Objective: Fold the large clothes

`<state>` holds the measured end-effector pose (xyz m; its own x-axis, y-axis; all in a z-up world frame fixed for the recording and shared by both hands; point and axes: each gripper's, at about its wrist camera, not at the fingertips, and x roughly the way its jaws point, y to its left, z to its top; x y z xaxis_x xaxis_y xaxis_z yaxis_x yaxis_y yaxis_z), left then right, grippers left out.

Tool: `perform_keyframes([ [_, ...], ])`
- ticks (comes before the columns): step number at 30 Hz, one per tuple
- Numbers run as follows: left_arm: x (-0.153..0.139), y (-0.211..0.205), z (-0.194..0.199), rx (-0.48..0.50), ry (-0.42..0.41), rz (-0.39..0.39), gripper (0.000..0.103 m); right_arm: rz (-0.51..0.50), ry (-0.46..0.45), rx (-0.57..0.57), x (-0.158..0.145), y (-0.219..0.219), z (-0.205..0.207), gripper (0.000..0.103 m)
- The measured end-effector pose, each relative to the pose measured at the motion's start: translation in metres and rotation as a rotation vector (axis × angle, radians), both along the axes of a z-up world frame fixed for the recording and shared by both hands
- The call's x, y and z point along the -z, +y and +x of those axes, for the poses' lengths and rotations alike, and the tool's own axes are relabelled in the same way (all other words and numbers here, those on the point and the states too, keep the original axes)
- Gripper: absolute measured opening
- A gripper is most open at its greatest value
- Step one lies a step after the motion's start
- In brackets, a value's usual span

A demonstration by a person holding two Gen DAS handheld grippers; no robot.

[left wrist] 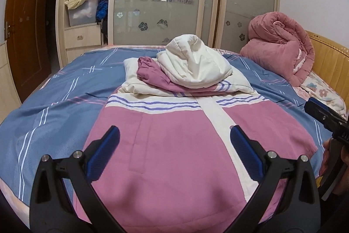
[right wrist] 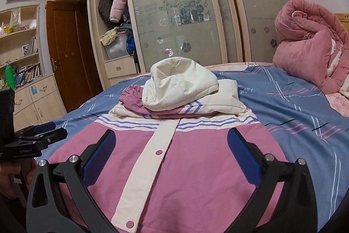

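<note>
**Jacket half-folded on bed: risks before the next fold**

The pink and cream jacket [right wrist: 185, 171] lay front-up on the blue bedsheet [left wrist: 54, 102], its hem end toward the person. The sleeves [left wrist: 152, 73] appeared to be folded in across the chest, and the cream hood [right wrist: 178, 86] sat bunched on top of them. The snap placket [right wrist: 150, 158] ran down the middle.

The left gripper [left wrist: 174, 150] hovered over the lower body of the jacket with its jaws spread wide, holding nothing. The right gripper [right wrist: 172, 152] stood likewise, open and empty, above the placket.

Likely failure points, as judged from this state:
- The padded fabric looked thick and slick. A pinch at the hem could take only the top layer, so the back panel would drag behind and the fold would come out skewed.
- The hood stood tall and loose. Bringing the hem up over it would probably give a lumpy, unstable bundle that springs open.
- The sleeve cuff [right wrist: 130, 91] near the hood seemed only loosely tucked, so a quick lift could shake it out.
- Uneven lifting by the two grippers would twist the placket off centre.

A rolled pink quilt [left wrist: 281, 47] sat well apart by the headboard, no obstacle.
</note>
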<state>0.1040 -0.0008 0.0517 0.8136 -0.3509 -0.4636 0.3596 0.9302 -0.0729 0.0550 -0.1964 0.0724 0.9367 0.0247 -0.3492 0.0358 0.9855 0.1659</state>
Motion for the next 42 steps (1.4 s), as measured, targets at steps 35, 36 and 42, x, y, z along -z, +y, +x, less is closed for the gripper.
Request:
perform_keyframes([
  [35, 0.106, 0.193, 0.046, -0.003, 0.471, -0.721, 0.101, 0.727, 0.144, -0.005, 0.087, -0.188, -0.069, 0.102],
  [36, 0.107, 0.193, 0.046, 0.004, 0.477, -0.722, 0.101, 0.706, 0.170, 0.013, 0.088, -0.186, -0.068, 0.102],
  [42, 0.115, 0.195, 0.042, 0.027, 0.506, -0.728, 0.101, 0.729, 0.287, 0.052, 0.113, -0.188, -0.061, 0.102],
])
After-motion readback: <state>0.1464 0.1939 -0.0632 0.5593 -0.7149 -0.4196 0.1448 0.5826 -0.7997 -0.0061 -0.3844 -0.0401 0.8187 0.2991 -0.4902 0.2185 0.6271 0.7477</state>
